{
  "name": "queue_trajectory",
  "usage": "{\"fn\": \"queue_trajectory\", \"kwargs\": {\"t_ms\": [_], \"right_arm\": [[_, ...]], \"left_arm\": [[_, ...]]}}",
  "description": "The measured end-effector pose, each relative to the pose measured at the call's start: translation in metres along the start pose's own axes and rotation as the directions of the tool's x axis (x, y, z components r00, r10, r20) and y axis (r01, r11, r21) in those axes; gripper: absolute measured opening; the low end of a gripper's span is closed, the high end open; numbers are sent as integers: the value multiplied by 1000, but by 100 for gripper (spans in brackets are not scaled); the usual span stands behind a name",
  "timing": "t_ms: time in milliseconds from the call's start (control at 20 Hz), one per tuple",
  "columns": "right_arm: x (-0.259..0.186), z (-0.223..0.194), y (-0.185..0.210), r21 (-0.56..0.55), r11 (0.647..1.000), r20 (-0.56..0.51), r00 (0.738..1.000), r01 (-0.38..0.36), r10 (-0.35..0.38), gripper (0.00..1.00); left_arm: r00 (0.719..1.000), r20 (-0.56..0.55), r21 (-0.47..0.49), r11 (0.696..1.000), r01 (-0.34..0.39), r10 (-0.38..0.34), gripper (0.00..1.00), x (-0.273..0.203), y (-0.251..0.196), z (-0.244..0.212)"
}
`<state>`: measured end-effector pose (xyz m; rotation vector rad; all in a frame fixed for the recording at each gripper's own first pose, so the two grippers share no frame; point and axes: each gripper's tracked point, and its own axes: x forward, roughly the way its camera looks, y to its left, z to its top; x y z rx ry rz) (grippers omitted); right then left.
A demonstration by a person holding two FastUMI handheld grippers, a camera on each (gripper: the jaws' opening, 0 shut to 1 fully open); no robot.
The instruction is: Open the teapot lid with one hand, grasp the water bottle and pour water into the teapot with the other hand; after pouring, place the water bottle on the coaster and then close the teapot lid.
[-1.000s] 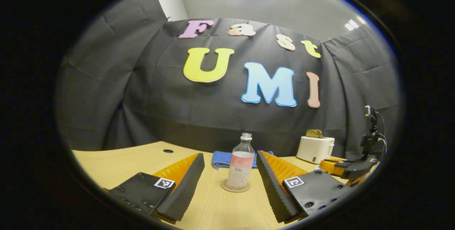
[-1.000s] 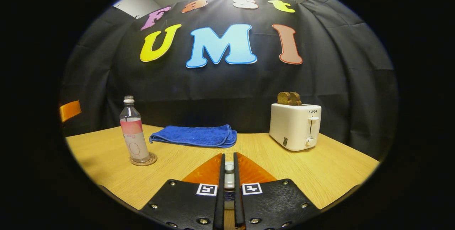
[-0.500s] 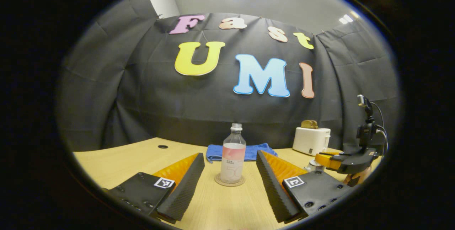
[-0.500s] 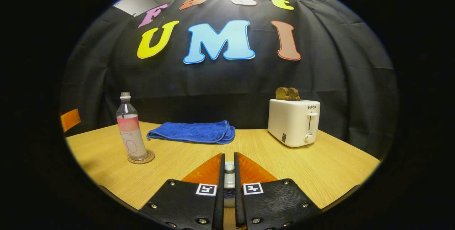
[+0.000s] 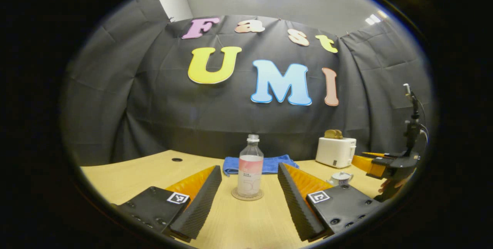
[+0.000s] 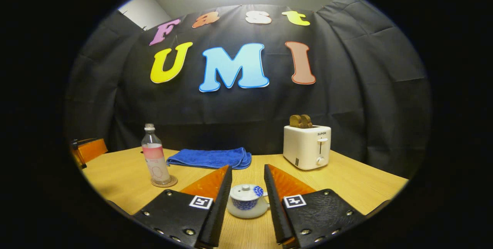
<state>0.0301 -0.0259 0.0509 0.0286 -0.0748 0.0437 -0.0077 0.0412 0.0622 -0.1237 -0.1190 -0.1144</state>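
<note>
A clear water bottle (image 5: pixel 250 168) with a pink label stands upright on a round coaster (image 5: pixel 247 195), a short way beyond my left gripper (image 5: pixel 249 169), whose fingers are spread wide and hold nothing. The bottle (image 6: pixel 155 162) and coaster (image 6: pixel 163 182) also show at the left of the right gripper view. A small white teapot (image 6: pixel 246 203) with blue pattern sits on the table, its lid (image 6: pixel 244 192) resting on it. My right gripper (image 6: pixel 247 168) is open, with a finger on each side of the teapot and neither touching it. The left gripper view shows the teapot (image 5: pixel 341 177) below the right gripper (image 5: pixel 385 162).
A folded blue towel (image 6: pixel 210 157) lies at the back of the wooden table (image 6: pixel 346 183). A white toaster (image 6: pixel 306 147) with bread in it stands at the back right. The left gripper (image 6: pixel 86 151) shows at the far left edge.
My right gripper has gone from shut on the lid's knob to open and has drawn back, so the whole teapot shows with its lid on. The left gripper backed off slightly from the bottle.
</note>
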Motion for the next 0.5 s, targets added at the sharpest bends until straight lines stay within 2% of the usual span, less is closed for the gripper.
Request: {"fn": "queue_trajectory", "kwargs": {"t_ms": [50, 100, 200, 350, 500], "right_arm": [[-21, 1, 1, 10, 1000, -2, 1000, 25, -25, 67], [-36, 1, 4, 13, 999, -4, 999, 38, -38, 73], [-61, 1, 20, 11, 999, -3, 999, 45, -45, 93], [-77, -9, 39, -74, 997, 5, 1000, 19, -19, 96], [-85, -24, 48, -77, 997, -5, 1000, -12, 12, 96]], "left_arm": [[1000, 3, -1, 1000, -1, 1, 99, -8, -5, 6], [1000, 0, -5, 1000, -10, 10, 99, -15, -10, 8], [999, 3, -11, 999, -47, 47, 99, -30, -19, 6], [999, -16, 14, 999, -52, 52, 99, -42, -28, -12], [998, -42, 0, 999, -44, 44, 99, -40, -32, -26]]}}
